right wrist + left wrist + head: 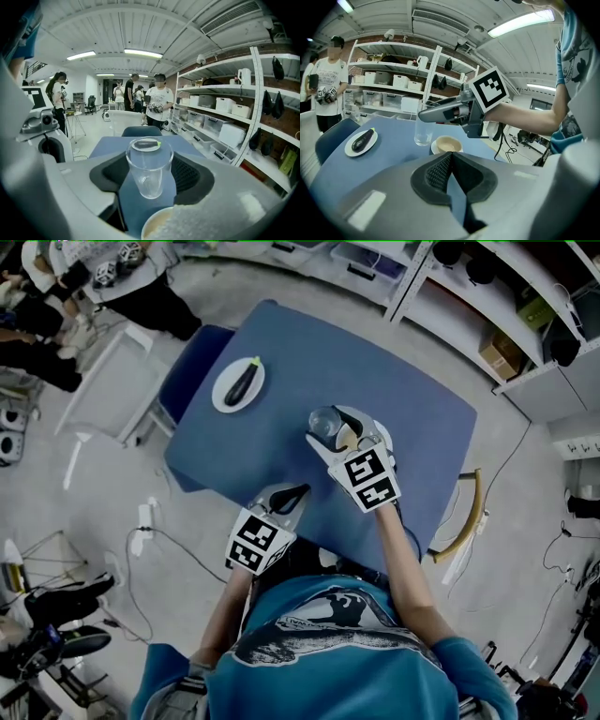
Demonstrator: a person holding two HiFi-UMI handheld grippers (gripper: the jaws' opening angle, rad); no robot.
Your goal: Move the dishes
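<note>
Head view: the table (pixel 422 418) has bare blue surface across its right half and far corner. The plate (pixel 222 401) with the eggplant (pixel 243 382) lies close to the far left edge, next to a chair (pixel 192 357) pushed in at that corner. The glass (pixel 323 420) stands upright about mid-table. The bowl (pixel 350 433) is just beside it, toward the person. Both are well apart from the plate, with bare surface between.

The right gripper (pixel 149 174) has its jaws spread, one on each side of the glass, which stands on the table between them. I cannot tell whether the pads touch the glass. The bowl sits low at that gripper's near side, partly under it.

The left gripper (pixel 450 157) has its jaws pressed together at the tips with nothing in them. It hangs at the table's near edge, to the left of the right gripper and pointing toward the bowl and glass, with open surface ahead of it.
</note>
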